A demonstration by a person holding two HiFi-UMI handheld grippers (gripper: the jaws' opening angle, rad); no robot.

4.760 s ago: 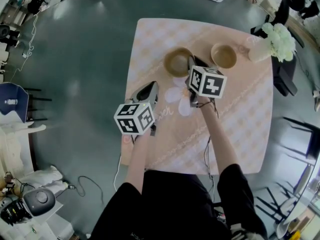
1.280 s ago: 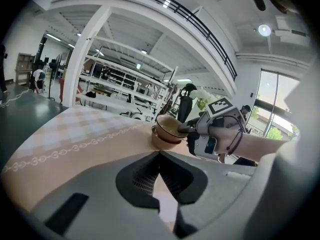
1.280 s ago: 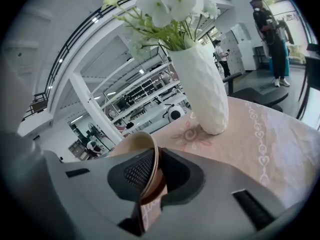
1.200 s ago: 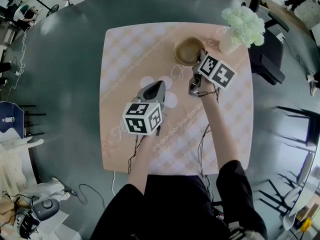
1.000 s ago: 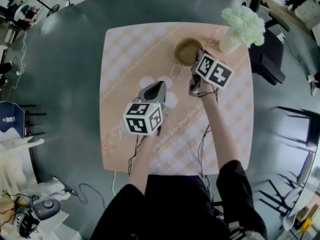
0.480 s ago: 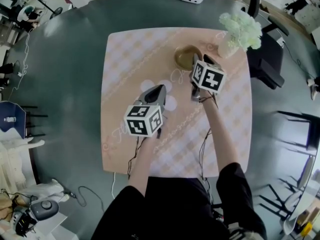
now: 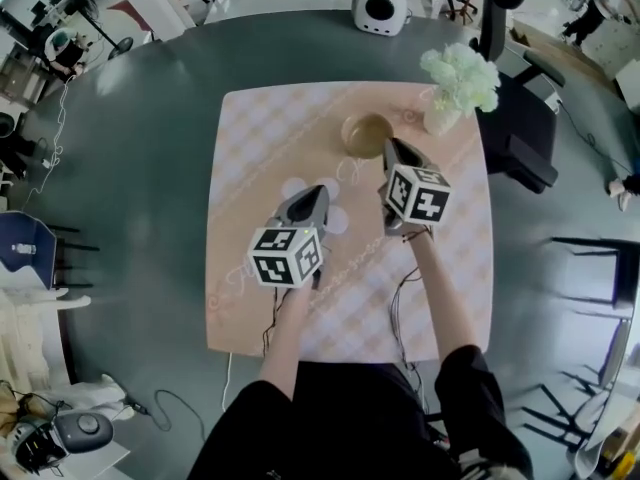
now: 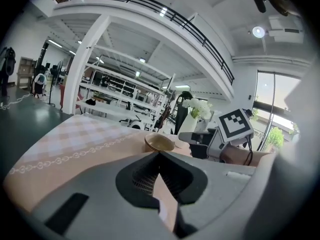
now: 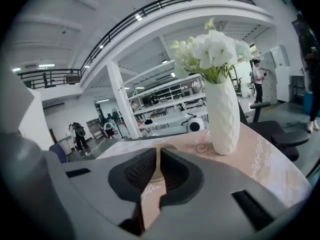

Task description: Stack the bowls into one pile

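The work looks finished or very nearly so. Only one pile of tan bowls stands on the pink-checked surface, near its far edge and right of the middle. It is just beside the white vase of flowers at the far right corner. In the left gripper view the pile shows what seems a doubled rim, which fits one bowl nested in another, though the count cannot be told. No loose bowl shows anywhere else on the surface. The left tool hangs over the middle of the surface, well apart from the pile, with its jaws pressed together at the tips and nothing between them. The right tool is just on the near side of the pile and does not hold it. Its jaws are closing, with only a thin slit between them and nothing in it. If any step is left, it is probably only to draw both tools clear.
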